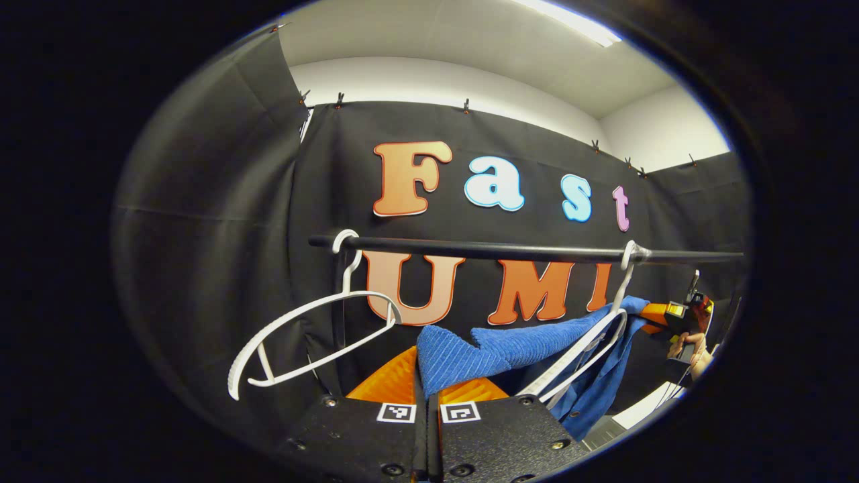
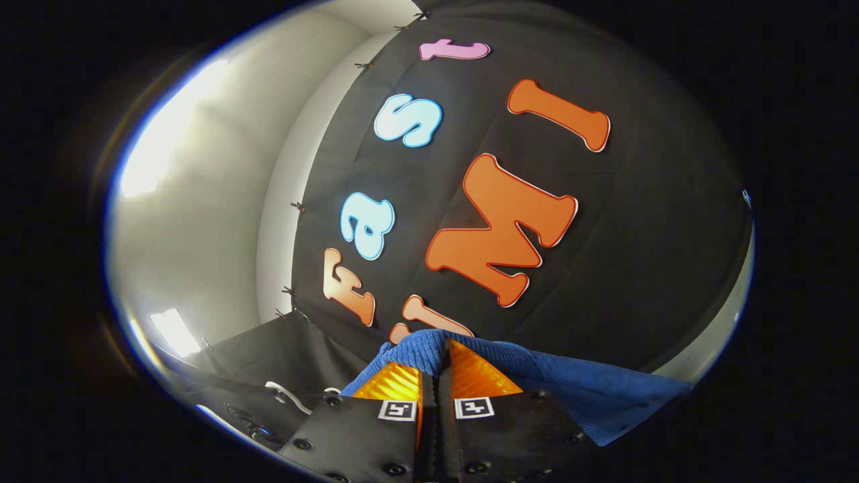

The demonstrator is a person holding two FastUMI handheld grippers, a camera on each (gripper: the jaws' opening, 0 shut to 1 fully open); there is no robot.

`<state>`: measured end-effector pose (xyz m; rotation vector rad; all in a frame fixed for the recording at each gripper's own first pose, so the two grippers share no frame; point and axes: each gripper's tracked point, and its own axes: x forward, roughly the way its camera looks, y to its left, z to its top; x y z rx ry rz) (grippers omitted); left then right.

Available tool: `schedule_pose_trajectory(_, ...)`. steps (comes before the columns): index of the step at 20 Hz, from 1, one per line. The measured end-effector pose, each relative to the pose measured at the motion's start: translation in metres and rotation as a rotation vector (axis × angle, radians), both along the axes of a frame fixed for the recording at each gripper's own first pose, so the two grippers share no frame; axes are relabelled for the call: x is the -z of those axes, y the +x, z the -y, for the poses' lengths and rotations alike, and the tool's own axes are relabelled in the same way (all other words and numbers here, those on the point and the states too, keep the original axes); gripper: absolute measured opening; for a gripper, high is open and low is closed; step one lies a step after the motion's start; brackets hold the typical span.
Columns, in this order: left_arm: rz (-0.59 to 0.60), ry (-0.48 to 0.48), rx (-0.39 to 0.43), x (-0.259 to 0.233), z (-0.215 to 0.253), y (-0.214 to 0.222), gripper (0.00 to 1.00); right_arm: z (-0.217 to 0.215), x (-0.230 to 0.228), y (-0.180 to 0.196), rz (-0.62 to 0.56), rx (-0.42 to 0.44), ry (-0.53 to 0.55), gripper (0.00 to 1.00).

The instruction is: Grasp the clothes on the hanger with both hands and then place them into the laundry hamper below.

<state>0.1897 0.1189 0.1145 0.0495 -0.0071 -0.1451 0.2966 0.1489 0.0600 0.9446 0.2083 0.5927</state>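
Already both ends are held: the left hand-held gripper point(image 1: 427, 402) is pinched on one end of the blue garment point(image 1: 537, 345), and in the right gripper view the right hand-held gripper point(image 2: 433, 386) is pinched on a fold of the same cloth; the garment's long axis runs from the left grip toward 2 o'clock, draped over a white hanger point(image 1: 590, 355) on the black rail point(image 1: 503, 250), with the other hand-held gripper and a hand at 3 o'clock. A 2nd white hanger point(image 1: 302, 342) hangs bare at 10 o'clock; the hamper below cannot be made out, and whether the cloth is free of its hanger is unclear.
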Motion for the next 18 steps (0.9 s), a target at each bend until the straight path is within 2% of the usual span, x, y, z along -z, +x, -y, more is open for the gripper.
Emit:
schedule_pose_trajectory(3, -0.036, -0.063, 0.015, 0.014, 0.002, 0.0, 0.0, 0.002, 0.013, 0.011, -0.02, 0.024, -0.01, 0.07)
schedule_pose_trajectory(8, -0.081, -0.086, 0.005, 0.039, -0.004, 0.002, 0.0, 0.0, 0.042, 0.019, -0.065, 0.042, -0.059, 0.07)
schedule_pose_trajectory(13, -0.138, -0.111, -0.009, 0.069, -0.012, -0.006, 0.0, 0.002, 0.081, 0.009, -0.128, 0.037, -0.089, 0.07)
schedule_pose_trajectory(18, -0.183, -0.091, -0.037, 0.1, -0.018, -0.018, 0.0, 0.005, 0.117, -0.006, -0.177, 0.044, -0.12, 0.07)
